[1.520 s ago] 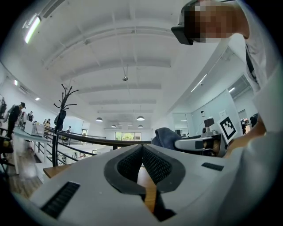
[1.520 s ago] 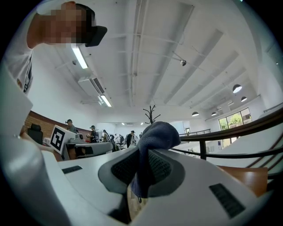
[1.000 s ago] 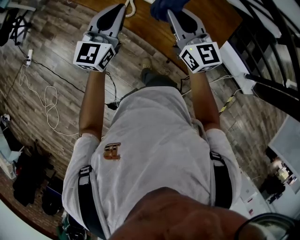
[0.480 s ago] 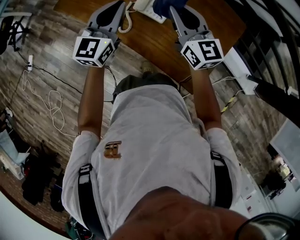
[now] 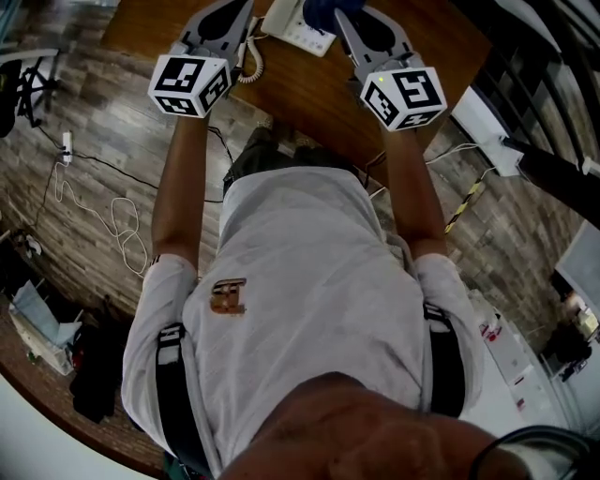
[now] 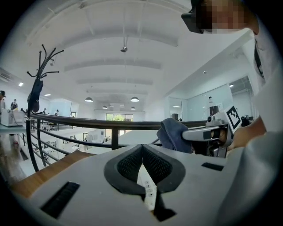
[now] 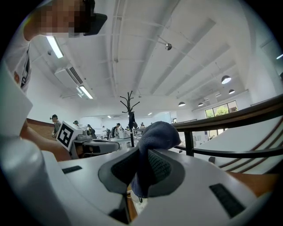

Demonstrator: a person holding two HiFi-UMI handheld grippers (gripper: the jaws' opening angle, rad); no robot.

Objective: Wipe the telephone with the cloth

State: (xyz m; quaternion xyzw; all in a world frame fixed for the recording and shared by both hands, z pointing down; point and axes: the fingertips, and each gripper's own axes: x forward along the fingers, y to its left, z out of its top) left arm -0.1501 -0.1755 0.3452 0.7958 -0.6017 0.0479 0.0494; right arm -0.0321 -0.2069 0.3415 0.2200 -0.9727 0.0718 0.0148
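Note:
The white telephone (image 5: 294, 25) sits on the wooden table (image 5: 309, 89) at the top of the head view, between my two grippers. Its coiled cord (image 5: 250, 62) hangs beside the left one. My right gripper (image 5: 341, 11) is shut on the dark blue cloth (image 5: 323, 8), which bunches out of its jaws (image 7: 154, 134) just above the telephone's right end. My left gripper (image 5: 234, 9) is shut with nothing in it, its pads (image 6: 132, 161) meeting. A strip of the telephone's keys (image 6: 147, 187) shows below them. The left gripper view also catches the cloth (image 6: 174, 134).
The table's front edge is close to the person's body. Cables (image 5: 103, 202) trail over the wooden floor at the left, and a yellow-black striped strip (image 5: 464, 206) lies at the right. A dark railing (image 6: 88, 121) runs beyond the table.
Both grippers have come further over the table, and more of the telephone and its cord now shows between them. The cloth stays in the right gripper.

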